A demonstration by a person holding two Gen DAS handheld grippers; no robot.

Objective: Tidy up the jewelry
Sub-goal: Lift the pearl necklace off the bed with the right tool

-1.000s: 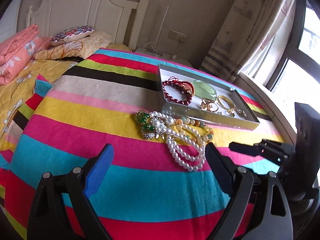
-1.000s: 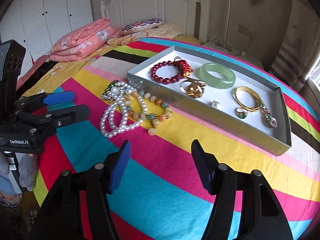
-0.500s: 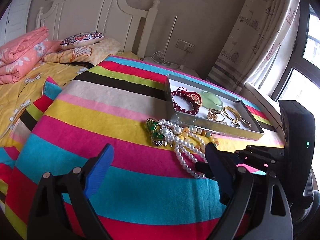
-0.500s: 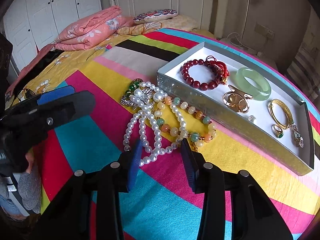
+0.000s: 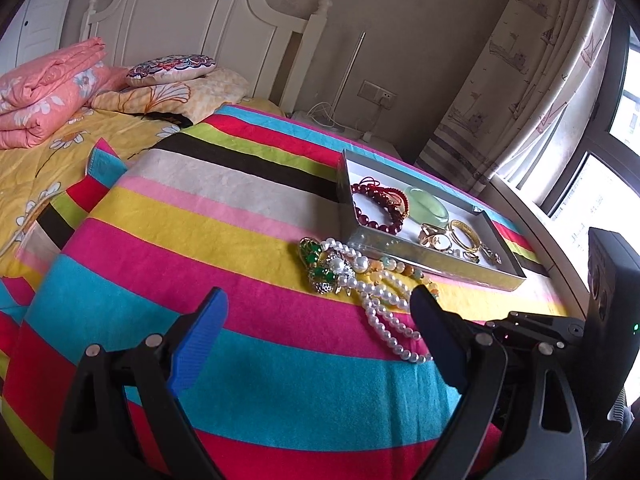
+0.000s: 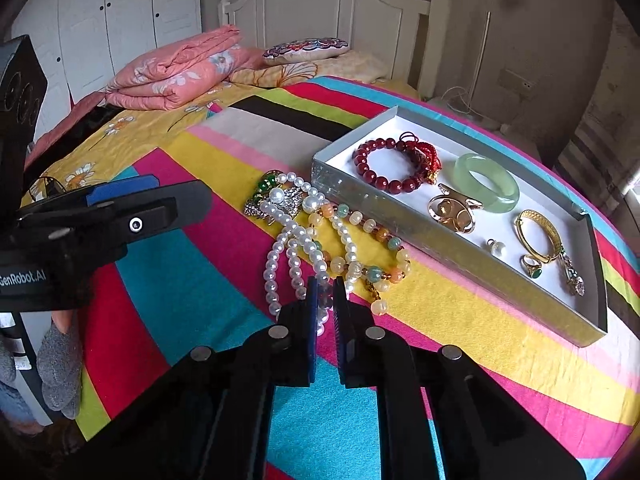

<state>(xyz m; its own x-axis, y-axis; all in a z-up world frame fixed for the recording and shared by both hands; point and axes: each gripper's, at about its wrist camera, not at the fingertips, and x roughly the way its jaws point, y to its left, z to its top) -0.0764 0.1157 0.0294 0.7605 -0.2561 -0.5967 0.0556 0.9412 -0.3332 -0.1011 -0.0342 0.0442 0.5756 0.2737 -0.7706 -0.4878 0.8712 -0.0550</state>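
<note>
One striped blanket [image 6: 192, 280] covers the bed, and everything else rests on it. Largest on it is the shallow grey tray [image 6: 460, 248], lying at about two o'clock from the right gripper [image 6: 325, 292] in the right wrist view; it holds a red bead bracelet [image 6: 384, 176], a pale green bangle [image 6: 486, 182], a gold bangle [image 6: 538, 236] and some small rings. Just beside the tray's near wall, at twelve o'clock from the right gripper, lies a tangled heap: a pearl necklace [image 6: 298, 240], a string of mixed coloured beads [image 6: 360, 248] and a green-stoned brooch [image 6: 268, 196]. The right gripper's jaws have just been closing and now stand nearly pressed together, pinching a loop of the pearl necklace at the heap's near end. The left gripper [image 5: 320, 320] hangs at about nine o'clock from the heap in that view, its fingers spread wide over bare blanket, the pearls near its right fingertip.
</note>
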